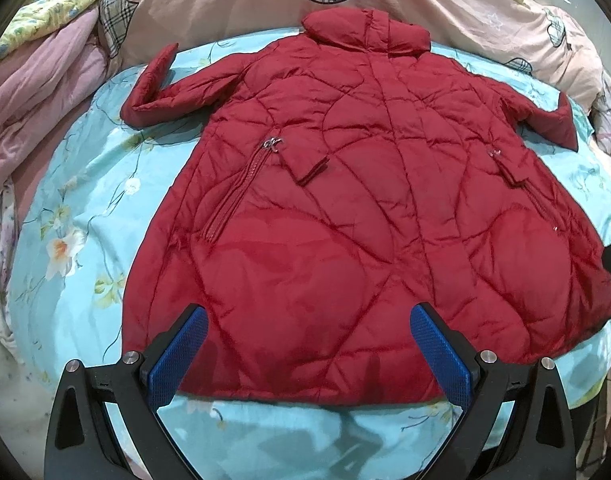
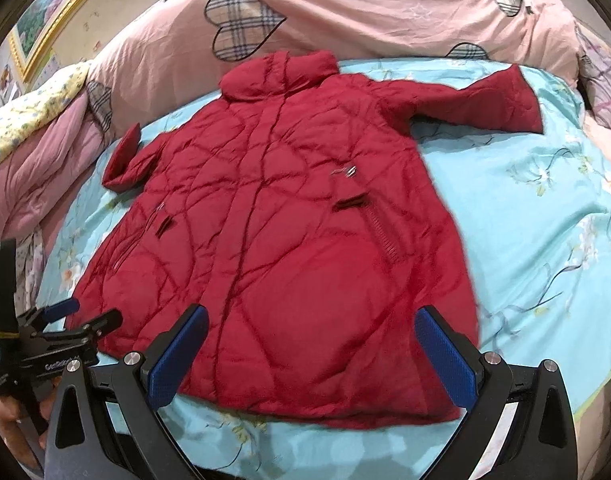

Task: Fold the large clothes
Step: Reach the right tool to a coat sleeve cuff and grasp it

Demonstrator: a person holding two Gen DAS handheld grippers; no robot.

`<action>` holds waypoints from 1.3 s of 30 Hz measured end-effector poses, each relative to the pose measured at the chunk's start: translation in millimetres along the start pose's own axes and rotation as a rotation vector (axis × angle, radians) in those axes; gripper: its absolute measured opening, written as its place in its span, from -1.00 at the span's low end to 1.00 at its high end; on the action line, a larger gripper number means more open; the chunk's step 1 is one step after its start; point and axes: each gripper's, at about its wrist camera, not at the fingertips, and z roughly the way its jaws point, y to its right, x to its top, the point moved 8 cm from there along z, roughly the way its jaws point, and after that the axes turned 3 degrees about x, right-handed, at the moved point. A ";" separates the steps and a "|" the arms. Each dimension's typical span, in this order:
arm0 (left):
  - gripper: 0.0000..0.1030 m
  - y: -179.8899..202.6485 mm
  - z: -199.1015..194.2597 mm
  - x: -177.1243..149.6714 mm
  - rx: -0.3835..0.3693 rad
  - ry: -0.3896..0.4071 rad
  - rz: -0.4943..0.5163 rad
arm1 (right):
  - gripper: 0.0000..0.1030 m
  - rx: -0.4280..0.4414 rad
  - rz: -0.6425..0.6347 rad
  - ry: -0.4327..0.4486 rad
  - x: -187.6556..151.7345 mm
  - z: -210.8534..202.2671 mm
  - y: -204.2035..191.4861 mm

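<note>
Left wrist view shows the red coat (image 1: 345, 208) spread flat on the bed (image 1: 85, 208), left gripper (image 1: 309, 356) fingers apart over its hem, while right wrist view shows the right gripper (image 2: 311, 356) likewise spread, so each should pinch a hem corner squarely before folding.

Red quilted coat (image 1: 345, 208) (image 2: 281, 232), spread flat and unfolded on a light-blue floral bedsheet (image 1: 89, 208) (image 2: 537, 216). Collar lies at the far end, hem nearest the cameras; both sleeves extend outward, cuffs turned up. Two zipped pockets face upward.
</note>
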 end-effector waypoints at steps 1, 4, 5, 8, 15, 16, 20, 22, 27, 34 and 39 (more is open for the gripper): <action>0.99 -0.1 1.0 2.2 -0.002 0.000 -0.001 | 1.00 -0.002 0.010 0.005 3.7 -0.3 4.9; 0.99 -0.1 5.3 9.9 -0.011 0.003 -0.010 | 1.00 -0.012 0.054 0.026 17.5 0.7 24.5; 0.99 -0.1 6.6 12.8 -0.014 0.002 -0.013 | 1.00 -0.017 0.060 0.038 20.9 -0.3 29.6; 0.99 0.7 8.6 23.2 -0.028 0.005 -0.022 | 1.00 -0.012 0.106 0.061 36.7 -0.8 50.1; 0.99 0.0 15.7 45.9 -0.038 0.005 -0.044 | 1.00 -0.078 0.196 0.097 91.7 3.6 112.8; 0.99 0.7 16.8 48.0 -0.044 0.004 -0.048 | 1.00 -0.087 0.208 0.108 99.5 4.2 121.5; 0.99 2.4 24.6 54.9 -0.059 -0.011 -0.061 | 1.00 -0.131 0.256 0.140 135.2 14.2 160.9; 0.99 3.9 27.4 59.8 -0.076 -0.015 -0.070 | 1.00 -0.140 0.308 0.152 153.3 23.0 186.4; 0.99 2.5 38.7 68.9 -0.064 -0.030 -0.077 | 1.00 -0.178 0.403 0.199 190.4 49.7 241.6; 0.99 -4.1 59.6 75.3 -0.050 -0.061 -0.099 | 0.97 -0.323 0.431 0.176 234.4 97.9 301.6; 0.99 -11.7 75.6 80.6 -0.043 -0.068 -0.117 | 0.94 -0.354 0.494 0.141 248.5 127.2 334.7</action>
